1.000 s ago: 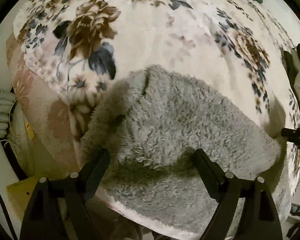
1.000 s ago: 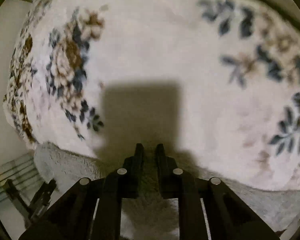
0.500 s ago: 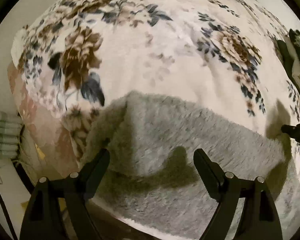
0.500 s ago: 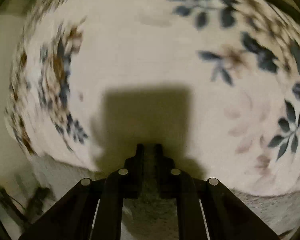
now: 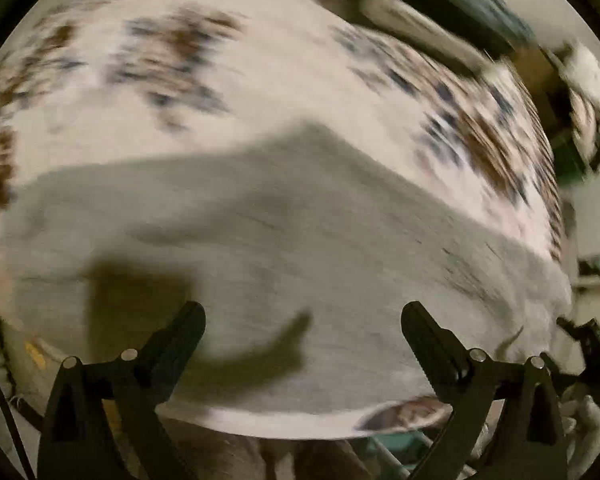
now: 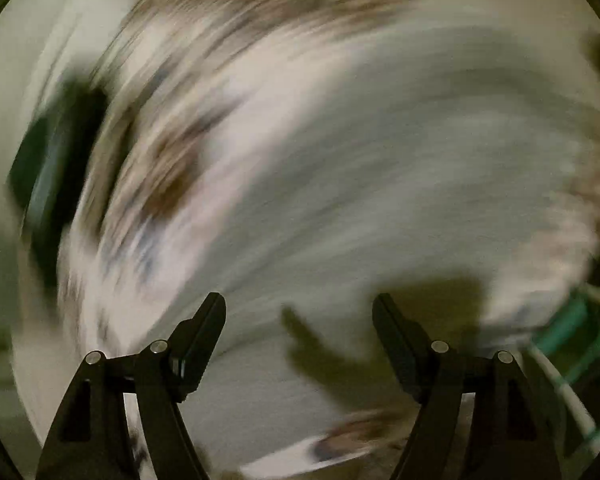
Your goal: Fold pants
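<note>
The grey fleece pants [image 5: 284,248] lie on the floral blanket [image 5: 284,80] ahead of and beneath the left gripper [image 5: 303,332], their long axis running crosswise to its fingers, which are spreading wide with nothing pinched. The right gripper [image 6: 299,320] is likewise opening empty over blurred fabric.

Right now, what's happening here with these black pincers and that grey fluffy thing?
A person is folding grey fleece pants on a flower-patterned blanket, with a two-finger gripper in each hand. Both pictures are smeared by fast movement. The left gripper and the right gripper are both opening, and neither has cloth between its fingers. The pants lie spread across the blanket, let go for the moment.
</note>
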Available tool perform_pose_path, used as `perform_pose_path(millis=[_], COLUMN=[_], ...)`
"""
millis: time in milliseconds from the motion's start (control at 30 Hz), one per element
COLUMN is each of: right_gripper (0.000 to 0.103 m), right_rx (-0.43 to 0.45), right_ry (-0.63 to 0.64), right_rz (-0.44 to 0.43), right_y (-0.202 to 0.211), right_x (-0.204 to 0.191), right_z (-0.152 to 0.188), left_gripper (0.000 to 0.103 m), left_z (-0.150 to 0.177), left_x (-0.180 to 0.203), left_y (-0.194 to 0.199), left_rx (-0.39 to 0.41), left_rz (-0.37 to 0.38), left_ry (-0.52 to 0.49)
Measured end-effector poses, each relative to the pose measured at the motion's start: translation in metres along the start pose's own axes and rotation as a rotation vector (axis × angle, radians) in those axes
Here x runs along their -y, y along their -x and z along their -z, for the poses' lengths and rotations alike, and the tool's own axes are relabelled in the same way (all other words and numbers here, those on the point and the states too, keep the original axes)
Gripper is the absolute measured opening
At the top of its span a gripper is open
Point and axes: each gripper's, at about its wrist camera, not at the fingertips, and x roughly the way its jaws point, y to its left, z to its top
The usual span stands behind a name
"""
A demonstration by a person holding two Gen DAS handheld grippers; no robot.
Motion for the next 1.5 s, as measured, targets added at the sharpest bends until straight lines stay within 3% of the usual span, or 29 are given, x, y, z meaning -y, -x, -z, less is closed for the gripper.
perform_pose_path(millis=[100, 200, 267, 333, 367, 467, 533, 633, 733, 800, 867, 933, 967, 1033, 1067, 1100, 1167, 1267, 1500], right_gripper=[0.078, 0.078, 0.079, 0.093, 0.094, 0.084, 0.084, 0.084, 0.086, 0.074, 0.074, 0.075, 0.075, 0.057, 0.03, 0.022, 0.02, 0.02, 0.02], right_rx=[0.003, -0.047, -0.08, -0.066, -0.054, -0.025, 0.002, -0.051, -0.055, -0.043, -0.013, -0.037, -0.09, -0.089, -0.066, -0.035, 0.033, 0.037, 0.116], right_ry=[-0.149, -0.186, -0.155, -0.124, -0.108, -0.056, -0.024, -0.051, -0.052, -0.053, -0.054, -0.042, -0.059, -0.051, -0.043, -0.053, -0.057, -0.039, 0.262], right_rz=[-0.046, -0.221, -0.244, -0.309, -0.331, -0.517, -0.528, -0.487, -0.555, -0.683, -0.756, -0.681, -0.658, -0.616, -0.59, -0.576, -0.544, -0.487, -0.328], right_y=[-0.002, -0.033, -0.059, -0.068, -0.068, -0.063, -0.062, -0.085, -0.093, -0.086, -0.083, -0.098, -0.114, -0.118, -0.115, -0.108, -0.093, -0.087, -0.027], right_x=[0.082, 0.125, 0.13, 0.128, 0.123, 0.112, 0.112, 0.128, 0.124, 0.121, 0.113, 0.109, 0.11, 0.108, 0.108, 0.108, 0.107, 0.103, -0.005], right_z=[-0.048, -0.083, -0.094, -0.102, -0.101, -0.102, -0.106, -0.111, -0.118, -0.126, -0.135, -0.143, -0.146, -0.148, -0.15, -0.151, -0.154, -0.155, -0.123], left_gripper=[0.1, 0.1, 0.1, 0.1, 0.1, 0.1, 0.1, 0.103, 0.103, 0.103, 0.103, 0.103, 0.103, 0.103, 0.103, 0.103, 0.103, 0.103, 0.103], left_z=[0.01, 0.016, 0.021, 0.025, 0.028, 0.032, 0.033, 0.025, 0.017, 0.014, 0.011, 0.006, 0.004, -0.001, -0.003, -0.007, -0.013, -0.015, -0.015], left_x=[0.052, 0.096, 0.123, 0.144, 0.152, 0.162, 0.16, 0.15, 0.145, 0.146, 0.15, 0.155, 0.156, 0.157, 0.157, 0.159, 0.162, 0.153, 0.112], left_y=[-0.026, -0.053, -0.07, -0.085, -0.092, -0.11, -0.121, -0.135, -0.143, -0.146, -0.149, -0.154, -0.155, -0.153, -0.149, -0.144, -0.132, -0.124, -0.064], left_rx=[-0.06, -0.108, -0.126, -0.147, -0.159, -0.163, -0.168, -0.166, -0.172, -0.18, -0.188, -0.213, -0.225, -0.241, -0.239, -0.227, -0.19, -0.174, -0.076], left_rz=[0.029, 0.052, 0.069, 0.066, 0.079, 0.071, 0.047, 0.07, 0.079, 0.06, 0.021, -0.02, -0.033, -0.036, -0.026, -0.006, 0.026, 0.003, 0.01], left_ry=[-0.049, -0.097, -0.133, -0.172, -0.186, -0.204, -0.201, -0.157, -0.122, -0.104, -0.103, -0.104, -0.1, -0.083, -0.077, -0.07, -0.066, -0.085, -0.063])
